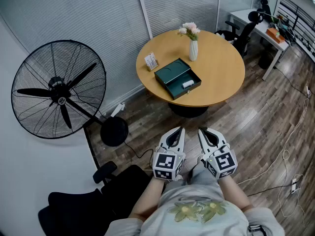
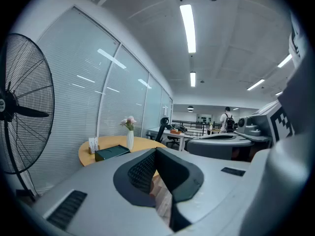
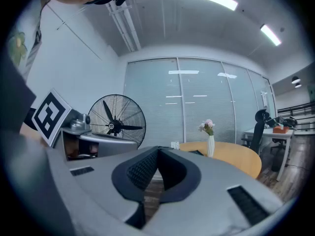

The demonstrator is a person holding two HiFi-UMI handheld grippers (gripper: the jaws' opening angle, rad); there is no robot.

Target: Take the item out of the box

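An open dark green box (image 1: 177,77) lies on the round wooden table (image 1: 221,77), with a small white item (image 1: 187,84) inside its tray. The box (image 2: 112,153) also appears far off in the left gripper view. My left gripper (image 1: 178,132) and right gripper (image 1: 203,132) are held side by side close to the person's body, well short of the table, over the wooden floor. Both are shut with nothing between the jaws. The tips of the left gripper (image 2: 156,151) meet, and so do those of the right gripper (image 3: 158,151).
A white vase of flowers (image 1: 193,45) and a small card stand (image 1: 151,61) share the table. A large black floor fan (image 1: 59,90) stands at the left with its round base (image 1: 114,132). A black chair (image 1: 98,195) sits beside the person; cables (image 1: 290,146) trail on the floor at right.
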